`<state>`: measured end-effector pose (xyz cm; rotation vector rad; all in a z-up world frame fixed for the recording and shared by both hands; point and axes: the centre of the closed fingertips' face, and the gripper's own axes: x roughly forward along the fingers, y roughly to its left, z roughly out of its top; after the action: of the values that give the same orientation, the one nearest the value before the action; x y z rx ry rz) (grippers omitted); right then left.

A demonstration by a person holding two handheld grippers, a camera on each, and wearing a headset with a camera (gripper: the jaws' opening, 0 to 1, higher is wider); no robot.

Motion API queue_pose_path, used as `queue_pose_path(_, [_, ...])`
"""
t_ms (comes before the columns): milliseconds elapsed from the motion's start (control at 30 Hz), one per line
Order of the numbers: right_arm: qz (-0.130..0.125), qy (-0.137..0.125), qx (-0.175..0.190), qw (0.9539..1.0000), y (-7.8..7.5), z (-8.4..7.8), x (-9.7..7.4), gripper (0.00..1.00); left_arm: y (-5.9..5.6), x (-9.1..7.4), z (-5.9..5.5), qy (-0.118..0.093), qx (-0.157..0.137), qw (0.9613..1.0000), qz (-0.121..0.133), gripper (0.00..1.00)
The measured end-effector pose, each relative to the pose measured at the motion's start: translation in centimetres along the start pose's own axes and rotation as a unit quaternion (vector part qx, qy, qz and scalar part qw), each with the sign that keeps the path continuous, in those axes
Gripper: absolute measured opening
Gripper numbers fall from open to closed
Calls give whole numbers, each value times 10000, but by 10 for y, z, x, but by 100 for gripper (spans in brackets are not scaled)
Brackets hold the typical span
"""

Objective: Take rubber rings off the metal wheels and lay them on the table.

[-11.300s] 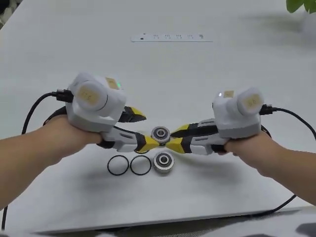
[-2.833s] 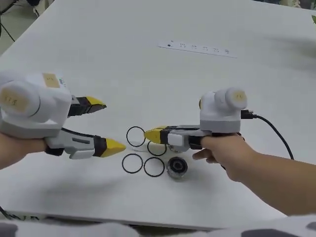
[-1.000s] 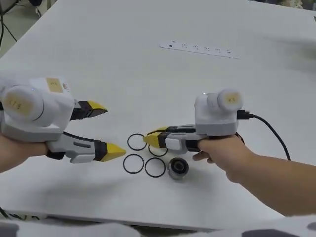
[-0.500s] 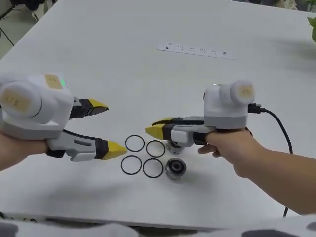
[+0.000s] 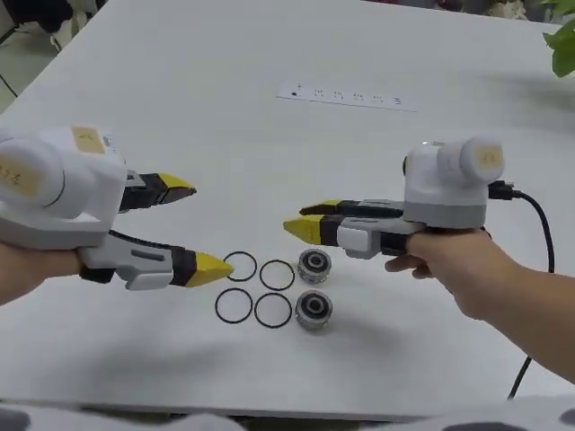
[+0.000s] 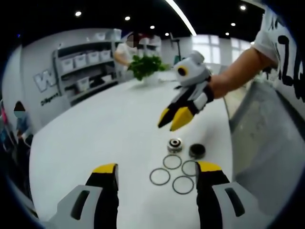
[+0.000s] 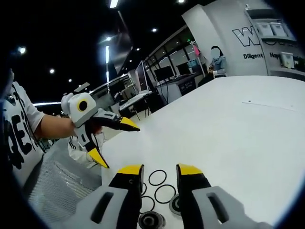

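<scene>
- While both metal wheels (image 5: pixel 314 307) are sitting seemingly bare, four rubber rings (image 5: pixel 256 288) are lying on the table just beside them; job looking done.
- I'm holding left gripper (image 5: pixel 211 226) wide open, right gripper (image 5: pixel 295 219) slightly parted, both empty.

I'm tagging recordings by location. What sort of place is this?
Probably an open-plan lab or office workspace: shelves of storage bins along a wall, desks with monitors, and a large white table carrying a power strip.
</scene>
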<state>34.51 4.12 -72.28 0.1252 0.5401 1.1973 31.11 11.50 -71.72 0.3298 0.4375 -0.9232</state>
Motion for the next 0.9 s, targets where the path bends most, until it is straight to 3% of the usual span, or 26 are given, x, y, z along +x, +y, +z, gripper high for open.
queue_pose_path(467, [-38, -295, -401, 9988, 8, 14, -30, 36, -1, -4, 9, -121, 51, 9999, -37, 69])
queue_pose_path(900, [-54, -214, -916, 9956, 10, 8, -55, 46, -2, -8, 12, -158, 76, 9998, -71, 71])
